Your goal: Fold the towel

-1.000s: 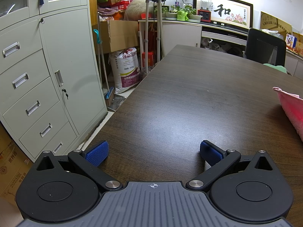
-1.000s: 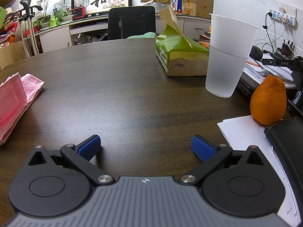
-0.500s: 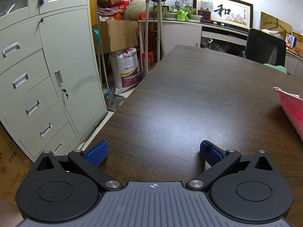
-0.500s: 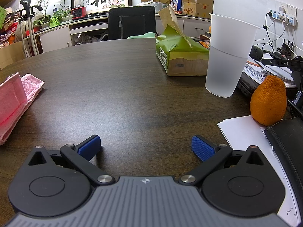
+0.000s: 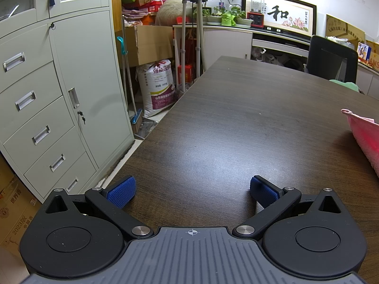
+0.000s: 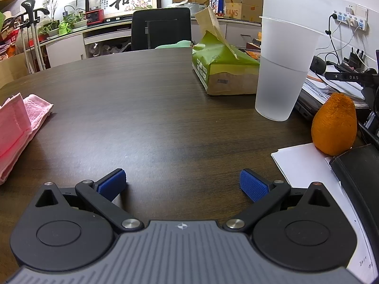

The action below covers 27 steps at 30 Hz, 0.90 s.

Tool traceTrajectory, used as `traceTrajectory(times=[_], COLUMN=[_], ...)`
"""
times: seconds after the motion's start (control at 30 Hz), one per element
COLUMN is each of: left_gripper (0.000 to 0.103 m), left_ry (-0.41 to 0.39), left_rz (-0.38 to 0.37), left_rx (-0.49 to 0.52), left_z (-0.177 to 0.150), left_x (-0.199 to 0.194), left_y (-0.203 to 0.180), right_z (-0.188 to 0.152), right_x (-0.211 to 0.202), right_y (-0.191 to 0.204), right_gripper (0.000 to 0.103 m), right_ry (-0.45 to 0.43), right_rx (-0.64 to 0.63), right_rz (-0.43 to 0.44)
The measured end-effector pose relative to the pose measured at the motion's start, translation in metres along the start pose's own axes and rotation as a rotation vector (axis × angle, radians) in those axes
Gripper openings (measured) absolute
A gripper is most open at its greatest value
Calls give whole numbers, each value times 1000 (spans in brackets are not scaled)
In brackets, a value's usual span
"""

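fingers (image 6: 111, 184) spread, pink towel (image 6: 16, 127) well left

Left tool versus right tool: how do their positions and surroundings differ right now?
The left tool sits by the table's edge, with the pink towel on its right; the right tool has that towel on its left. A cup and orange stand near the right tool only. Both are open, empty, over bare table.
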<state>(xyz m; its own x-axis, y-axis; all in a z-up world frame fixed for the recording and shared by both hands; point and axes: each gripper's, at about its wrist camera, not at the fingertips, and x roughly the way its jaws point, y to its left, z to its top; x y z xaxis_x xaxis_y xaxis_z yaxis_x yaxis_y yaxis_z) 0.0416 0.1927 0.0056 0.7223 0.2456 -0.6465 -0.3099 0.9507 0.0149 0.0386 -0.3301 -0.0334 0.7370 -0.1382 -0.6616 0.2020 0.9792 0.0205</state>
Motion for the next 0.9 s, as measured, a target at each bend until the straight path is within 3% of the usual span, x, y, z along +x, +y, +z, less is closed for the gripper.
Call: traceTrajectory(times=[0.9], left_gripper=[103], left_ry=[0], left_rz=[0], left_rx=[1], left_z=[0], left_x=[0], left_y=[0], right_z=[1], right_x=[1], right_y=[2], right_gripper=[103], right_ry=[0], right_rx=[15], right_rz=[-20])
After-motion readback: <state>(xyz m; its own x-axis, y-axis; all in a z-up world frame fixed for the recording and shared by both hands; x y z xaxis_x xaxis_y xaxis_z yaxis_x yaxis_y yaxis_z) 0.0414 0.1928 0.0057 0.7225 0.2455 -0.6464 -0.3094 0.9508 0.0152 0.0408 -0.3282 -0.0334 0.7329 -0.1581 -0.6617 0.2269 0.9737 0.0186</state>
